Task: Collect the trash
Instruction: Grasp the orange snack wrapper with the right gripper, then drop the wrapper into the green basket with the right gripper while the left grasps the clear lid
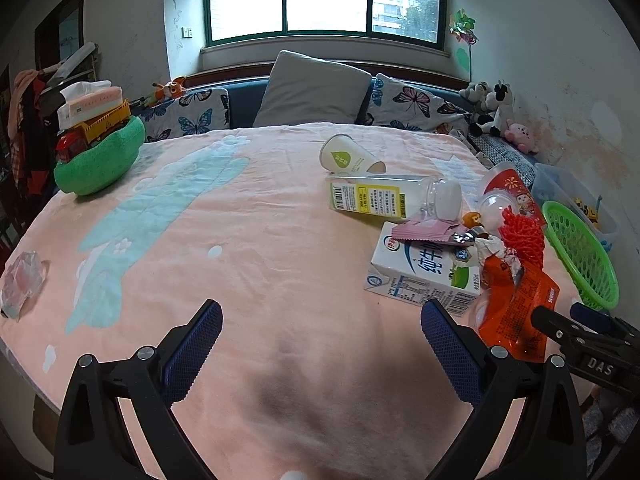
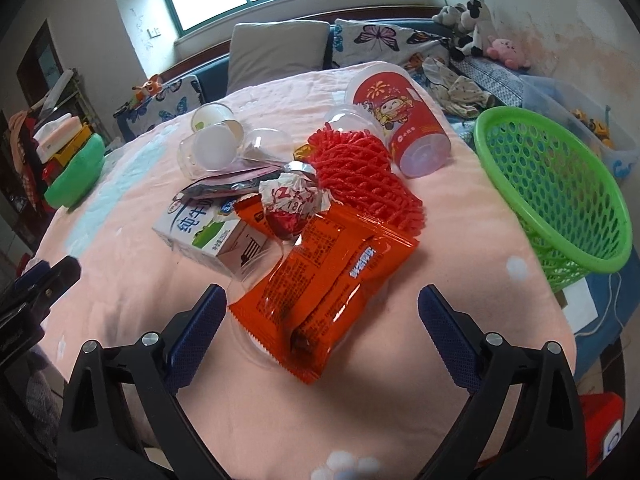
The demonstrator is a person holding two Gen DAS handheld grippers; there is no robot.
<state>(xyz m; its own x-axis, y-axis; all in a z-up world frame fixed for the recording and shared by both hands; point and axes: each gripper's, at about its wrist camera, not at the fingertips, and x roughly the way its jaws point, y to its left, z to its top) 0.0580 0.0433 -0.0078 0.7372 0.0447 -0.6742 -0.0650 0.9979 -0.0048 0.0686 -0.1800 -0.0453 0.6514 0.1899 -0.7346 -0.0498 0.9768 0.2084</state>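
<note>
A heap of trash lies on the pink blanket: an orange snack wrapper [image 2: 320, 284], a white milk carton [image 2: 208, 232], a red foam net [image 2: 364, 176], a red paper cup [image 2: 400, 116] and a clear bottle [image 1: 384, 198]. My right gripper [image 2: 322, 324] is open just above the blanket, its fingers either side of the orange wrapper's near end. A green mesh basket [image 2: 560, 196] stands at the right edge. My left gripper [image 1: 320, 344] is open over bare blanket, left of the milk carton [image 1: 420, 276]. The right gripper's tip [image 1: 552, 320] shows beside the wrapper [image 1: 516, 312].
A white paper cup [image 1: 348, 156] lies tipped behind the bottle. A crumpled clear bag [image 1: 22, 284] sits at the blanket's left edge. A green plush bowl [image 1: 100, 156] holds a toy truck and tissue pack. Pillows [image 1: 312, 88] and plush toys [image 1: 492, 108] line the back.
</note>
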